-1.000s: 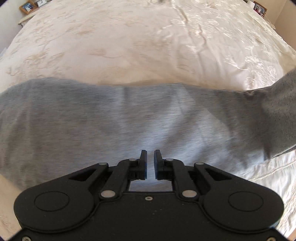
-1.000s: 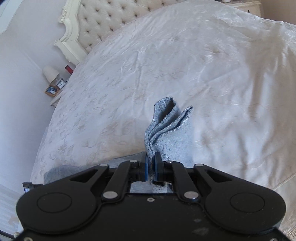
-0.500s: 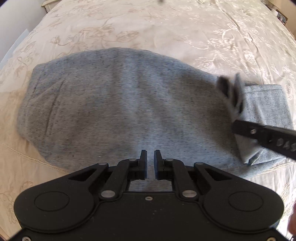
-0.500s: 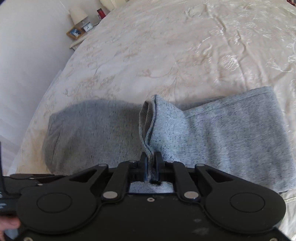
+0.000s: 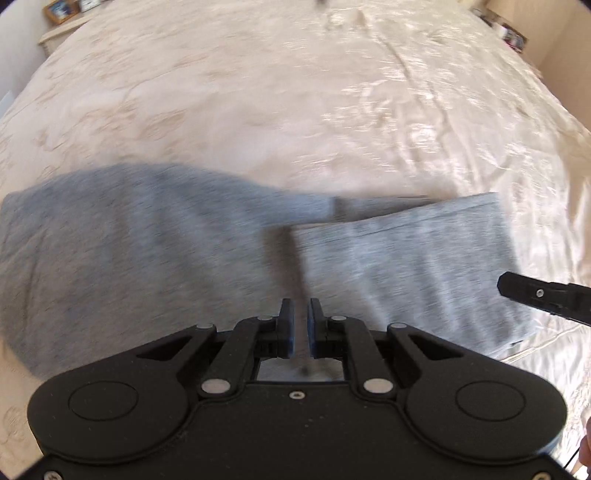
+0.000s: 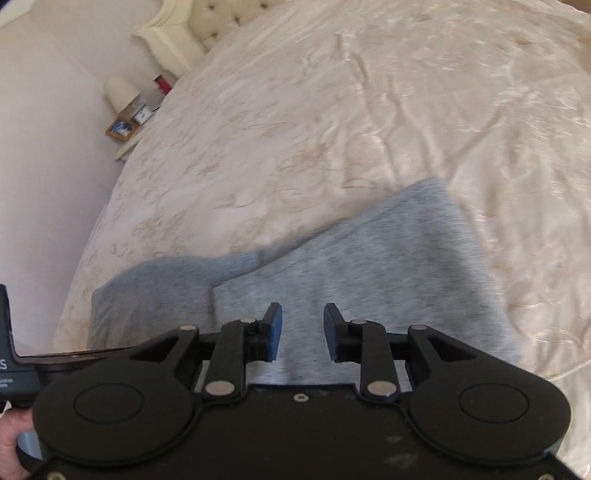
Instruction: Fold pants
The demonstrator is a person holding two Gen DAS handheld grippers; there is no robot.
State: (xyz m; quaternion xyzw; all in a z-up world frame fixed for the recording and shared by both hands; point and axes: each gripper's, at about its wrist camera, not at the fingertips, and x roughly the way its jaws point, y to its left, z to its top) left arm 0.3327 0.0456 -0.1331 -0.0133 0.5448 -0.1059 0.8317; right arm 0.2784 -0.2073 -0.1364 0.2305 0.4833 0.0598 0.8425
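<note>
Both my claws tilt steeply down over the bed point(image 5: 332, 110). My left claw point(image 5: 301, 328) is clenched on nothing; my right claw point(image 6: 303, 332) is opening, with nothing pinched between its pads. The pants point(image 6: 369, 266), soft grey knit, lie flat on the glossy cream bedspread, one end folded over. Only the right view shows the tufted headboard point(image 6: 221, 11).

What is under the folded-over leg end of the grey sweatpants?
The folded leg end lies on more grey sweatpants over the cream bedspread; anything beneath is covered.
</note>
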